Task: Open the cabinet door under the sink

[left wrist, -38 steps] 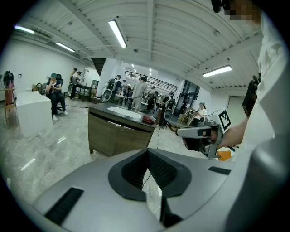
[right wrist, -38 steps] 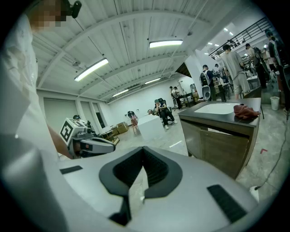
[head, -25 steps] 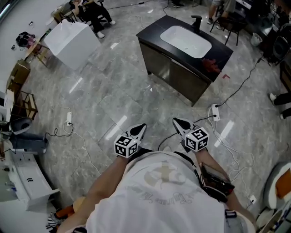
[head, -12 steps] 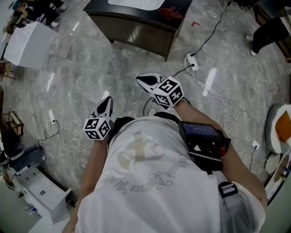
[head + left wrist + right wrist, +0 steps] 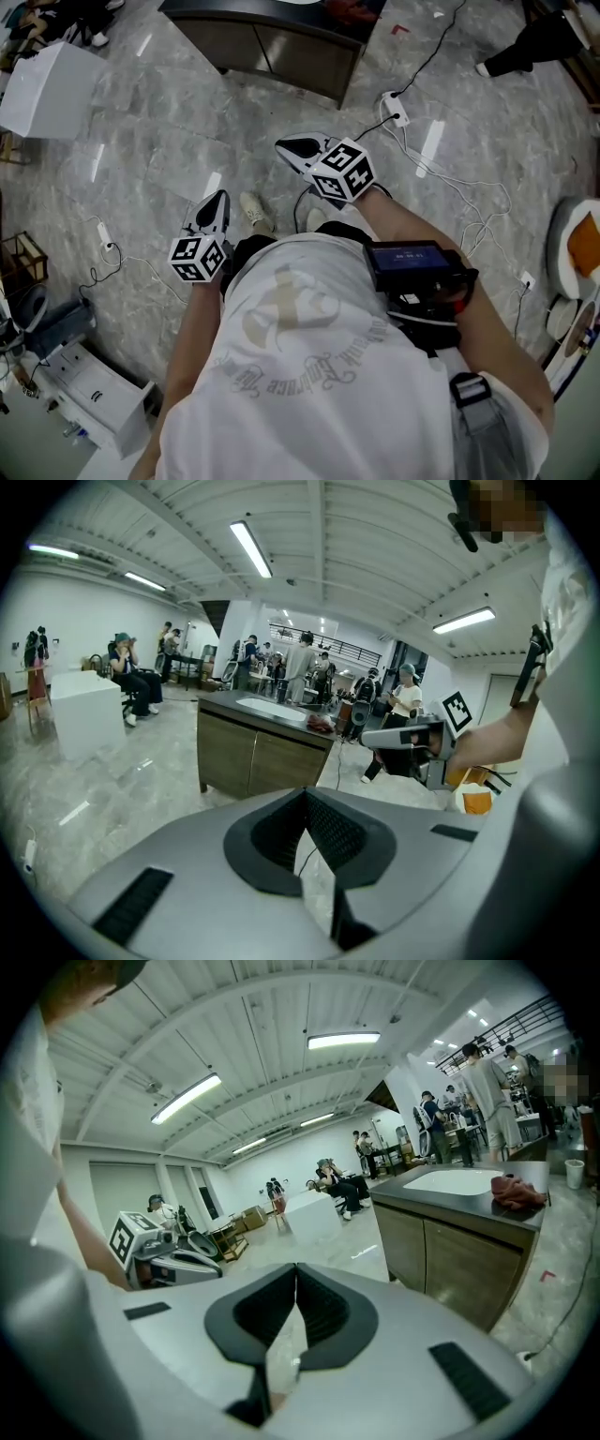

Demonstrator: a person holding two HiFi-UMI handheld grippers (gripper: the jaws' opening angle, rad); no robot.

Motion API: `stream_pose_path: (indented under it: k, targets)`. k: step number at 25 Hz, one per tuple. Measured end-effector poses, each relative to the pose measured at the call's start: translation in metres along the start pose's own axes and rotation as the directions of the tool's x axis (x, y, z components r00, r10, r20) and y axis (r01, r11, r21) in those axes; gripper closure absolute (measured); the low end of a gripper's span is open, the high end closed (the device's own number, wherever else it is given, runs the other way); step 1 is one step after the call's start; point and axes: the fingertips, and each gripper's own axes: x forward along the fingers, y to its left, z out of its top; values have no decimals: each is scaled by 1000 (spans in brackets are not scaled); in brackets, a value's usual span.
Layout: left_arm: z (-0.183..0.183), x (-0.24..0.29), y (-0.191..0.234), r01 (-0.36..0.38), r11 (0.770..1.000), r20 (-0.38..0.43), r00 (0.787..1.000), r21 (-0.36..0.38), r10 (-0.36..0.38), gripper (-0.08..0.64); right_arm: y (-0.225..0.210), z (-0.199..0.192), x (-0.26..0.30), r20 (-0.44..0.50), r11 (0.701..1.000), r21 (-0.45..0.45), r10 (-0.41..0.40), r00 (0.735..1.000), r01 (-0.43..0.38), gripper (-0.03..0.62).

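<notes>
Since a second ago the head view has tipped downward. What stood whole in the upper middle, the cabinet [image 5: 281, 52], is now cut off by the top edge, and both claws sit higher, near mid-frame.

Grey marble floor [image 5: 141, 178] fills most of the picture between me and the cabinet. Its two wood-coloured doors [image 5: 253, 758] are shut under a dark top; the left gripper view shows them at centre left, the right gripper view at the right.

A white box [image 5: 47, 89] stands at the upper left, well apart from the cabinet, and a white cart [image 5: 94, 398] sits at the lower left. My shirt [image 5: 309, 375] covers the bottom of the frame; its print is too warped to read. A black device [image 5: 412, 272] hangs at my front, right of centre.

My left claw [image 5: 217, 202] is at centre left, jaws together with nothing between them. My right claw [image 5: 291, 148] is higher and nearer the cabinet, jaws likewise closed and empty. Each carries a cube [image 5: 344, 172] with black-and-white squares.

A white power strip [image 5: 395, 109] lies right of the cabinet's corner, its cables [image 5: 469, 202] trailing down the right side. A red cloth [image 5: 517, 1192] lies on the dark top beside the sink [image 5: 464, 1181].
</notes>
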Motion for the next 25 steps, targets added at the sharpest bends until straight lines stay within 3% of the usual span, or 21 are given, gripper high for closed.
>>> stream_pose_path:
  k: [8, 17, 25]
  targets:
    - [24, 31, 35, 93, 995, 2, 996, 28, -94, 551, -18, 13, 37, -31, 998, -3, -64, 997, 64, 577]
    - [64, 38, 122, 149, 988, 5, 989, 26, -149, 551, -14, 48, 100, -42, 987, -7, -162, 986, 162, 577]
    - [78, 37, 180, 222, 974, -12, 975, 44, -222, 551, -9, 57, 141, -61, 963, -9, -269, 961, 269, 577]
